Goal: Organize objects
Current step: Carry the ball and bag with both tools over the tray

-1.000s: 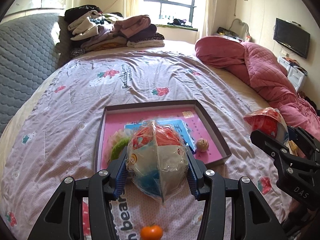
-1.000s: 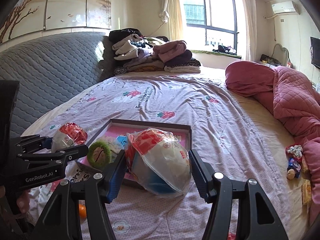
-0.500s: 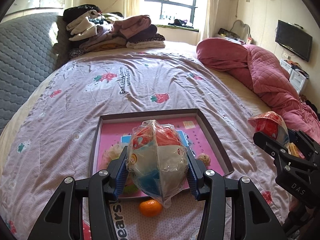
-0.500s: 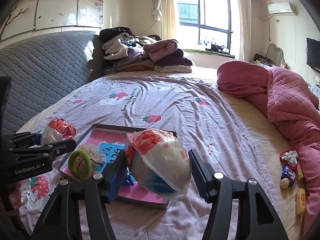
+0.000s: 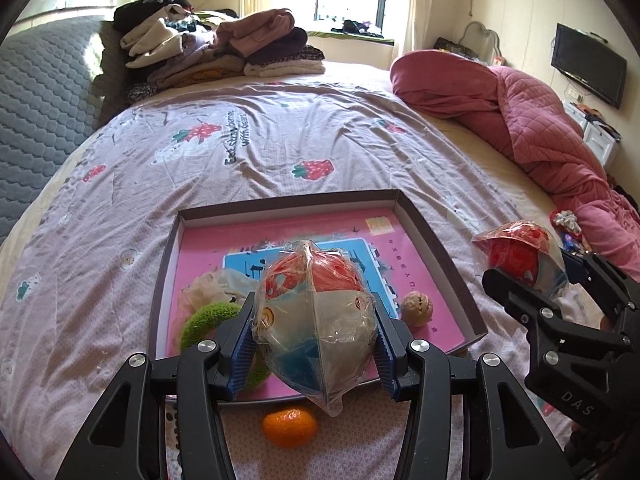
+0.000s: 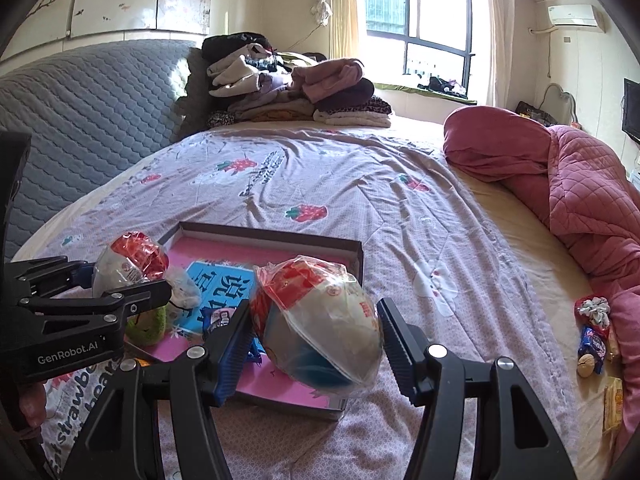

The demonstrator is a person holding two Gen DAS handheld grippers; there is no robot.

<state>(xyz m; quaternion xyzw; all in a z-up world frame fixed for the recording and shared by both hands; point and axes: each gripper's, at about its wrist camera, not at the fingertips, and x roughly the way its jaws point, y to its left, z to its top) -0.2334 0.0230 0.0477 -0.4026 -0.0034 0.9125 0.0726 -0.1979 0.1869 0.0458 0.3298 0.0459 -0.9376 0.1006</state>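
We are holding 2 wrapped balls, 1 squeezed in each gripper. The left gripper [image 5: 316, 340] is gripping its wrapped ball [image 5: 316, 320] right over the near part of the tray [image 5: 440, 240]. The right gripper [image 6: 316, 344] is pinching its own ball [image 6: 320, 320] over the tray's right corner. The tray is lying just below and ahead of both. We are counting 1 orange [image 5: 289, 426] outside the tray, and 1 green ring [image 5: 204, 322] and 1 walnut [image 5: 417, 308] inside

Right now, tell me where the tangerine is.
In the left wrist view the tangerine lies on the bedsheet just outside the tray's near edge, below the left gripper's wrapped ball.
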